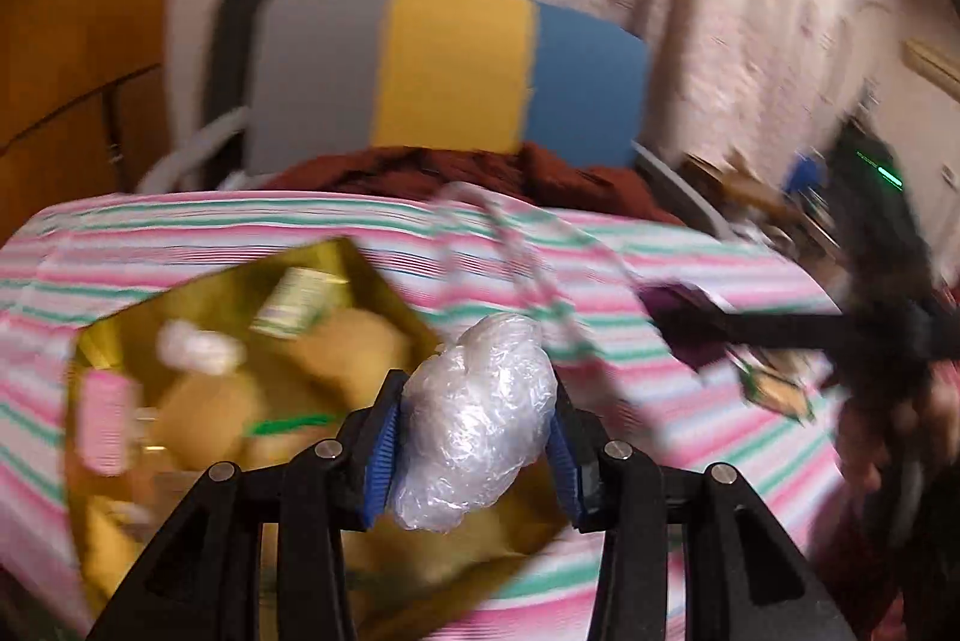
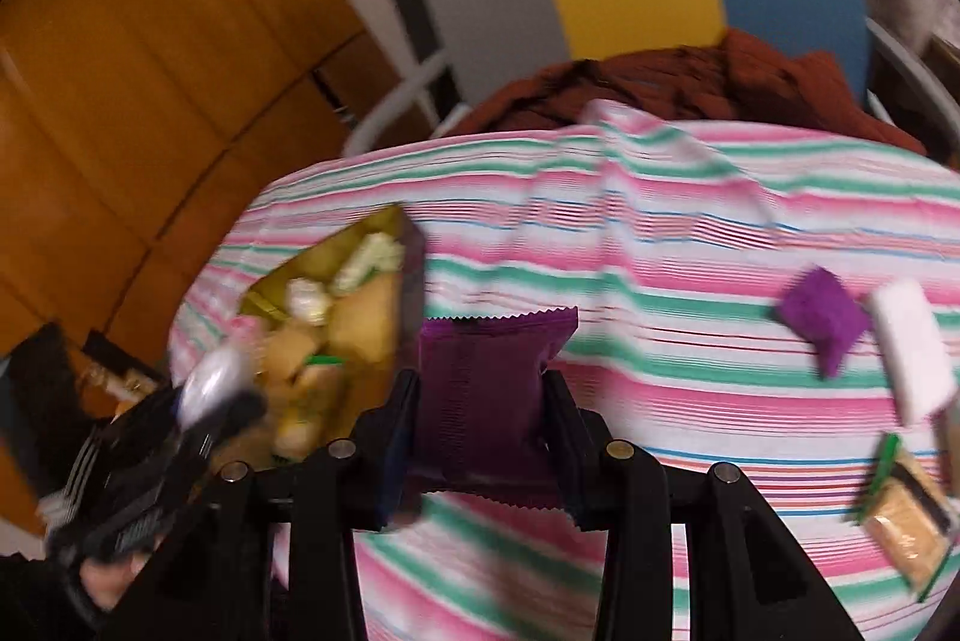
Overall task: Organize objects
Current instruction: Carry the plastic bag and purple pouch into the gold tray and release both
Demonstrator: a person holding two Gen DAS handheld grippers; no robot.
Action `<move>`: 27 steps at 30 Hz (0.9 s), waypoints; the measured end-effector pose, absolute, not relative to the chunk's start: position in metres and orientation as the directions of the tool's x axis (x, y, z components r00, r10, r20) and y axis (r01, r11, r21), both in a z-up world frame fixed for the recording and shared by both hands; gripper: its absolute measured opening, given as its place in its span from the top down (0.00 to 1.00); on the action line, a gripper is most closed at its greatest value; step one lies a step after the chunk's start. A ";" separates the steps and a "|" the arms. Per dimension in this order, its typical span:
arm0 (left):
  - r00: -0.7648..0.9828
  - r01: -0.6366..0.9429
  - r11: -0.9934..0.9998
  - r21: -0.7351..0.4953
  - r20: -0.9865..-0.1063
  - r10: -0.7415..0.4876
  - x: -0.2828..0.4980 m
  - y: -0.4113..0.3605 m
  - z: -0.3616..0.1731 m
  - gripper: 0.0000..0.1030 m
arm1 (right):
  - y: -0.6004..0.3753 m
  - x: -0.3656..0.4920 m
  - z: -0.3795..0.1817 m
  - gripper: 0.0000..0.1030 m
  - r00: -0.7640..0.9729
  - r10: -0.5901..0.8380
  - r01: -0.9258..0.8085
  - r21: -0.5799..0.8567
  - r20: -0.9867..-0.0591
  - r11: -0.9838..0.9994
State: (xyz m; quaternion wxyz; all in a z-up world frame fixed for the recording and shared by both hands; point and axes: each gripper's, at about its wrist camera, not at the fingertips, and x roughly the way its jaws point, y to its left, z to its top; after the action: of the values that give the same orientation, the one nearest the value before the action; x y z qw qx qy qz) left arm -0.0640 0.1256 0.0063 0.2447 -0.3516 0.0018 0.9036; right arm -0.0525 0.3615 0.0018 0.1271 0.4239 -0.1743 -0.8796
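My left gripper is shut on a clear plastic-wrapped snack, held just over the near right corner of a gold box filled with several wrapped snacks. My right gripper is shut on a purple sachet above the striped tablecloth, to the right of the same gold box. In the left wrist view the right gripper shows at the right with the purple sachet. The left gripper with its clear snack appears blurred at the lower left of the right wrist view.
On the striped tablecloth to the right lie a second purple sachet, a white packet and a biscuit pack. A grey, yellow and blue chair with a red-brown cloth stands behind the table. Wooden cupboards stand left.
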 end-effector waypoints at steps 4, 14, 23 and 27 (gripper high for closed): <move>-0.676 -0.319 -0.929 -0.188 -0.641 0.362 -0.089 0.084 0.009 0.56 | 0.306 -0.056 0.009 0.56 -0.584 -0.426 0.173 0.407 -0.691 -0.897; -0.733 -0.107 -0.985 -0.134 -0.659 0.169 -0.098 0.025 0.003 0.22 | 0.233 -0.054 -0.003 0.24 -0.524 -0.427 0.245 0.349 -0.737 -0.904; -0.739 -0.108 -0.988 -0.108 -0.656 0.153 -0.078 0.025 0.007 0.22 | 0.218 -0.033 0.002 0.00 -0.611 -0.258 0.189 0.179 -0.748 -0.966; -0.745 -0.137 -0.987 -0.085 -0.648 0.159 -0.067 0.034 0.011 0.22 | 0.212 -0.029 0.004 0.00 -0.641 -0.186 0.173 0.096 -0.745 -0.980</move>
State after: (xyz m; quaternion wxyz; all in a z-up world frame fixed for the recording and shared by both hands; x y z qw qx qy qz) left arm -0.0667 0.0343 0.0107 0.0790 -0.3483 -0.0160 0.9339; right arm -0.0295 0.2122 0.0038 0.0990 0.4119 -0.0082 -0.9058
